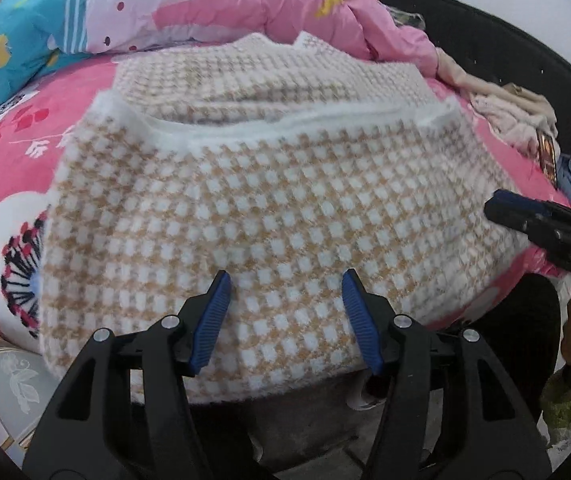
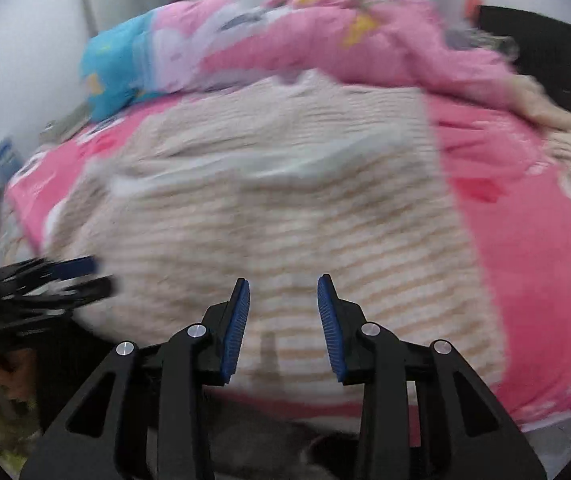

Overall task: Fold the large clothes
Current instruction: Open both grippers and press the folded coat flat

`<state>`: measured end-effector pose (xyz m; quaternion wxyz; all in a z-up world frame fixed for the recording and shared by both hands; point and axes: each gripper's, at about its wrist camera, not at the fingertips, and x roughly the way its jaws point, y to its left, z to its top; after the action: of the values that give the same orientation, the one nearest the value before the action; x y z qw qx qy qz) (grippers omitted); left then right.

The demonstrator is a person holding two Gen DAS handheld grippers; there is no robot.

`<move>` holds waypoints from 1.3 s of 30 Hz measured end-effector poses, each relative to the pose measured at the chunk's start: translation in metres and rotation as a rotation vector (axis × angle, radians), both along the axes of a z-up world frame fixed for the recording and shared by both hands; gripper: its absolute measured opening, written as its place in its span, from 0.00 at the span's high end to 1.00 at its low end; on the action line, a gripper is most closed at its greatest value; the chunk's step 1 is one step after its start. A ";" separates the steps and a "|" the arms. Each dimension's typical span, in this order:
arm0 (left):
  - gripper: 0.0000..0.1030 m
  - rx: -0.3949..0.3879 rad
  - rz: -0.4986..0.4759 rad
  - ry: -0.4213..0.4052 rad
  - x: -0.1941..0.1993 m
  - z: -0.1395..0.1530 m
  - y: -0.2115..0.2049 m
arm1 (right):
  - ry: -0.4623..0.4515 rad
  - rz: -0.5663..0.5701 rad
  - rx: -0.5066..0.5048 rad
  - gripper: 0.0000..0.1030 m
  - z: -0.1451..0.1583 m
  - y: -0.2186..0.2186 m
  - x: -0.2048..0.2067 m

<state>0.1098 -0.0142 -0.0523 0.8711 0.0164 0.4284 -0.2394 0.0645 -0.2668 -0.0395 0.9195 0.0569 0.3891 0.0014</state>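
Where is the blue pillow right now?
In the left wrist view, the blue pillow lies at the upper left on the pink bedsheet, beside the pink quilt, beyond the beige-and-white checked garment.

No text, label, brand or number can be read; white characters printed on the pink bedsheet [image 1: 41, 148] are too blurred to make out.

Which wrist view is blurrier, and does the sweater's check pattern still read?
Right wrist: heavy motion smear, sweater checks dissolve into stripes, only its fingers stay sharp. Left wrist: mostly crisp, sweater checks clear, slight softness toward the far edge; fisheye bowing in both.
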 end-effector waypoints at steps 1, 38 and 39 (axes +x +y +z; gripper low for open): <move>0.46 0.001 0.004 -0.006 0.001 0.000 0.001 | 0.024 -0.058 -0.027 0.67 -0.011 -0.015 0.004; 0.42 -0.052 0.241 -0.186 0.054 0.036 0.070 | -0.025 -0.005 0.056 0.47 0.011 -0.052 0.069; 0.42 -0.052 0.236 -0.174 0.056 0.036 0.072 | -0.030 -0.013 0.045 0.47 0.014 -0.055 0.066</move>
<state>0.1662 0.0582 -0.0164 0.9272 -0.0359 0.3440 -0.1441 0.1301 -0.3223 -0.0252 0.9237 0.0800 0.3746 0.0048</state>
